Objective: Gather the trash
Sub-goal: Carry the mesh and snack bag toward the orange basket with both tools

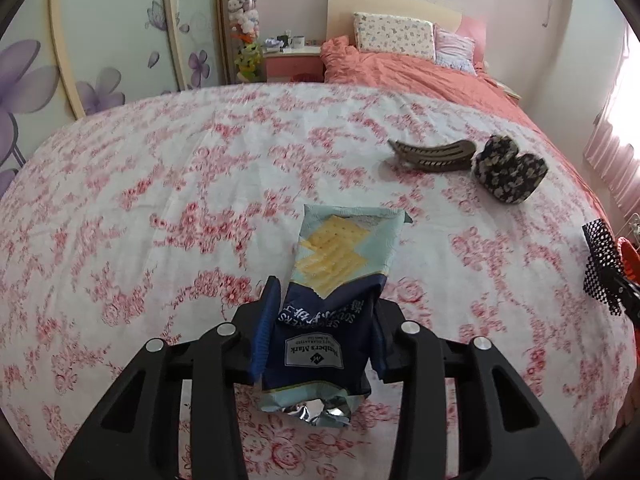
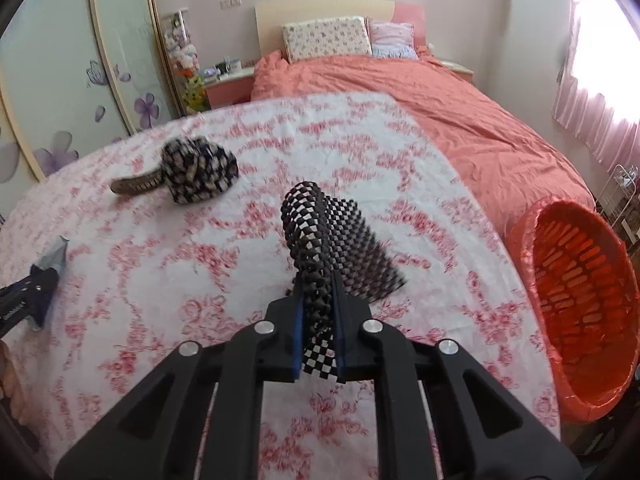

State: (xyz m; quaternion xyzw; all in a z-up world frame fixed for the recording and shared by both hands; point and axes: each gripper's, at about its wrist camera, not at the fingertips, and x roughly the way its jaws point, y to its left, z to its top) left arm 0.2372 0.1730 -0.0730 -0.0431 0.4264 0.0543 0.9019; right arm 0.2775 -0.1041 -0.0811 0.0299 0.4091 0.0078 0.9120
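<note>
Left gripper (image 1: 322, 312): jaws clamped on a cracker wrapper (image 1: 340, 264), dark blue at the gripped end, pale blue with printed crackers at the far end, its torn foil end hanging toward the camera; the wrapper is held above the floral sheet (image 1: 160, 200). Right gripper (image 2: 318, 312): jaws pressed together on a black-and-white checkered mesh piece (image 2: 316, 232), which rises from between the blue pads and flares out to the right, also over the floral sheet. In the left wrist view the same mesh piece shows at the far right edge. Landmark: floral sheet, white with a red rose print, spread over the near part of the bed. On the sheet, beyond the wrapper and to its right: a brown hair claw clip (image 1: 434, 155), and touching its right end a dark floral fabric scrunchie (image 1: 508, 170). Off the sheet's right edge: an orange slatted basket (image 2: 580, 300) with a red liner, tilted in the fisheye view. Beyond the sheet's far edge: coral duvet (image 2: 440, 100), two pillows (image 2: 326, 38), pink nightstand (image 1: 294, 64).
</note>
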